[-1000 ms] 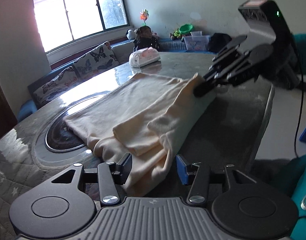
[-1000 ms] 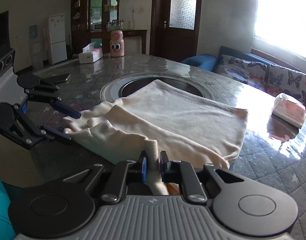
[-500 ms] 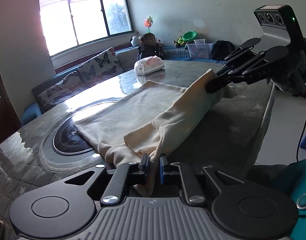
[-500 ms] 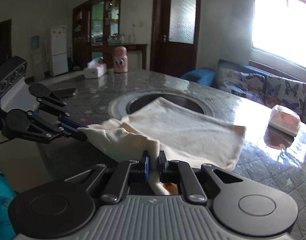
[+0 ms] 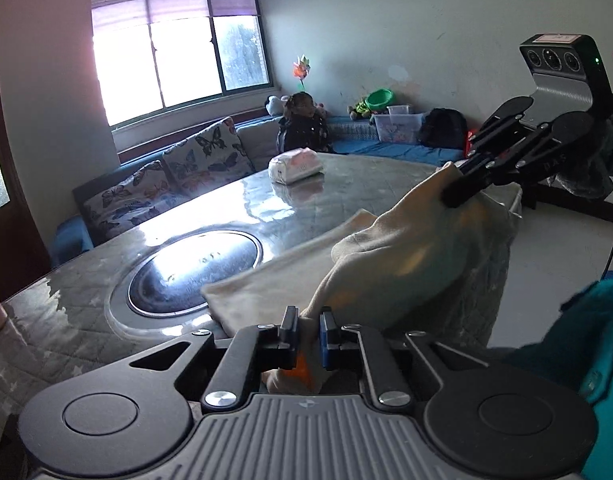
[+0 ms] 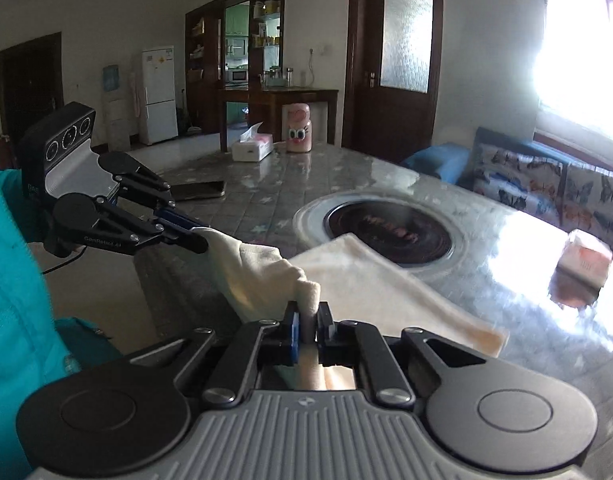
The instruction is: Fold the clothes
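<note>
The cream garment [image 5: 406,256] is running down behind the left gripper [image 5: 307,330] body, so its pinched corner is dropping out of sight below the pads. In the right wrist view the same cloth is vanishing under the right gripper [image 6: 306,328] housing, and its far hem is smearing with blur. The tissue pack [image 6: 582,258] is blurring too, its print unreadable. A teal sleeve [image 6: 14,320] is being cut off by the left edge. The window [image 6: 578,52] is washing out in glare.
</note>
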Demonstrator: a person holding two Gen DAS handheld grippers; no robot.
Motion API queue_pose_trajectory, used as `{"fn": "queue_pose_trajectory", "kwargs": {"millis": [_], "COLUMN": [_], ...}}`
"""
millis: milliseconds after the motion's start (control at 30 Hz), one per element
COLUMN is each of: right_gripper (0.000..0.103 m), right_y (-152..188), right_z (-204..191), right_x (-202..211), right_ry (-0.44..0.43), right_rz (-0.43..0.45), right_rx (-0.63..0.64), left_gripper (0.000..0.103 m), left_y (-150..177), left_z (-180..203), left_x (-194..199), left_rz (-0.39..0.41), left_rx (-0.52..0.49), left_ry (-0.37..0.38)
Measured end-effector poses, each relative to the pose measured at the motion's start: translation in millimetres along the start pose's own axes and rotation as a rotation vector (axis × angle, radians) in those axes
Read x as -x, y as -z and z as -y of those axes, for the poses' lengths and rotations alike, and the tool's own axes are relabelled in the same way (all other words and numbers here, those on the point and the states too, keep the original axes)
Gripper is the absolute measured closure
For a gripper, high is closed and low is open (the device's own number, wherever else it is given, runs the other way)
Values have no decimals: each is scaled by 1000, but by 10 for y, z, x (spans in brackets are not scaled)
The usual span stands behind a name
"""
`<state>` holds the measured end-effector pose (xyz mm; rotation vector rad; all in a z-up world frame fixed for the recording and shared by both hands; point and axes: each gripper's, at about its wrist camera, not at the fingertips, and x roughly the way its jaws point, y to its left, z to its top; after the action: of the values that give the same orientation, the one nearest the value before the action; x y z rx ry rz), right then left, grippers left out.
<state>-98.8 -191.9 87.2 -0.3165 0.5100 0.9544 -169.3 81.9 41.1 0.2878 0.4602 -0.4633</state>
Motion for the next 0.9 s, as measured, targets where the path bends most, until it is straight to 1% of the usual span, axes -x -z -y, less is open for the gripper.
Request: {"fn": "queue_pose_trajectory", "kwargs": {"millis": [33, 100, 200, 300, 367, 400, 467, 533, 600, 667, 700, 767, 800, 833, 900], "right_gripper": [99, 99, 99, 99, 99, 99, 99, 98, 97, 92, 92, 90, 90, 90, 87], "right_y": [-41, -145, -259, -341, -355, -335, -288, -184, -59, 50, 86, 154, 187, 200, 212], "right_z": [51, 222, 489, 727, 880, 968, 1146, 1238, 1318, 1378, 1413, 1486, 1523, 1530, 1520], "right_x": [-34, -138, -315, -549, -732, -842, -1065, -1283, -1478, -1584, -1575, -1543, -1527, -1483, -1409], "right_ry": [9, 32, 60, 103, 135, 155, 199, 243, 264, 301, 302, 301, 300, 301, 302], "right_rz": [2, -2, -14, -39, -54, -59, -70, -71, -83, -91, -92, -91, -91, -88, -83], "right_rx": [-2, -16, -34, -39, -50, -67, -103, -146, -190, -231, -247, -279, -294, -295, -286], "left_gripper": [92, 92, 92, 92, 92, 92, 92, 92, 92, 91, 90, 89, 84, 75, 63], "left_y": [-33, -110, -253, -385, -434, -446, -420, -380, -301, -243, -227, -220, -222, -224, -207], "left_z": [-59, -187, -376, -577, -695, -763, -888, -998, -1070, -1127, -1155, -1165, -1151, -1132, -1078], "left_x": [-74, -234, -536, -946, -1248, -1400, -1690, -1960, -2130, -2168, -2145, -2005, -1927, -1850, -1753], "left_rz": [1, 10, 15, -4, -25, -35, -63, -95, -130, -146, -142, -118, -107, -96, -93], "left_rx": [5, 10, -8, -17, -26, -21, 21, 68, 99, 151, 177, 192, 192, 190, 182], "left_ry": [-5, -10, -27, -42, -73, -90, -120, -148, -170, -162, -150, -135, -124, -112, -104]}}
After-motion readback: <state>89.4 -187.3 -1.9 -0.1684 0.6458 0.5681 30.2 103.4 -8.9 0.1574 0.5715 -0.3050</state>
